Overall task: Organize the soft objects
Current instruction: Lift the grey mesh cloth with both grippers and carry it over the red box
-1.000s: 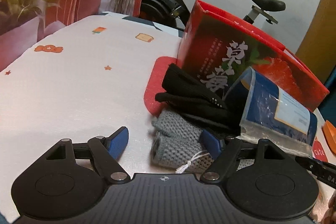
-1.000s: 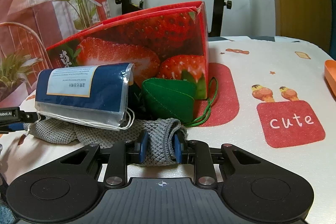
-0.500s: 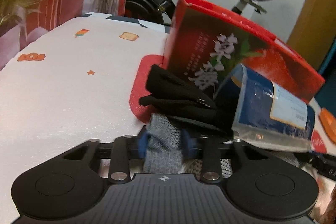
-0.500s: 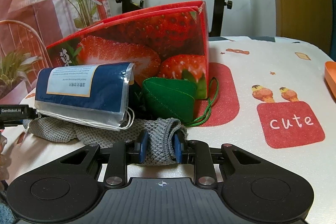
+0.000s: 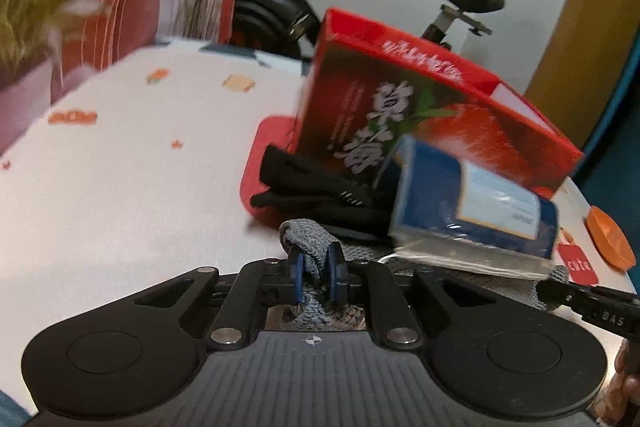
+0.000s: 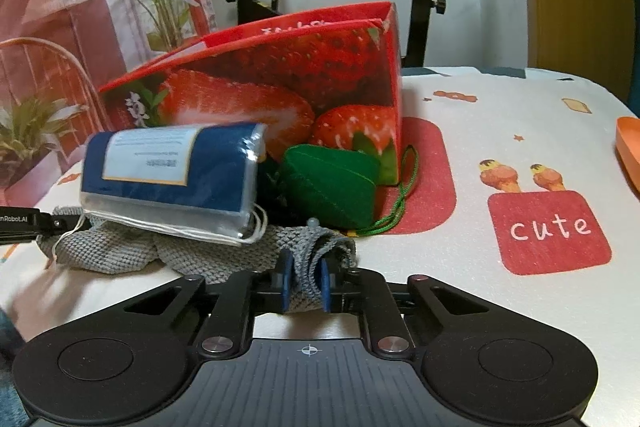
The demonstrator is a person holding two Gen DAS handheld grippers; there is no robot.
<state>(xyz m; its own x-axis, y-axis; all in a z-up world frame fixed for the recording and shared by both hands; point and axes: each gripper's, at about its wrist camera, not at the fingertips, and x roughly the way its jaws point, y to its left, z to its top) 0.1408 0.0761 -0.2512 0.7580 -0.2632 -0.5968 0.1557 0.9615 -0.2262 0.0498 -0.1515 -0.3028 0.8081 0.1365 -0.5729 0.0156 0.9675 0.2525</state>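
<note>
The left tongs [image 5: 316, 267] are closing on one end of the grey knitted cloth [image 6: 192, 251], and the cloth is bunched between the blue pads. The right tongs [image 6: 305, 279] are closing on the other end of the same cloth, with a fold of it squeezed between their pads. The cloth is lying on the bench [image 6: 500, 131], in front of the strawberry box [image 6: 280, 79].

A blue pack in clear plastic [image 6: 172, 171] is sitting on top of the cloth. A green soft pouch [image 6: 332, 183] with a string is leaning against the box. Something black and soft [image 5: 312, 183] is lying beside the box too.

The job looks like it is only starting. As far as the pictures are showing, nothing soft is tidied away yet. The cloth is being held at both ends but is not free, because the blue pack is weighing it down. The pouch, the black thing and the pack are waiting for their turn.
</note>
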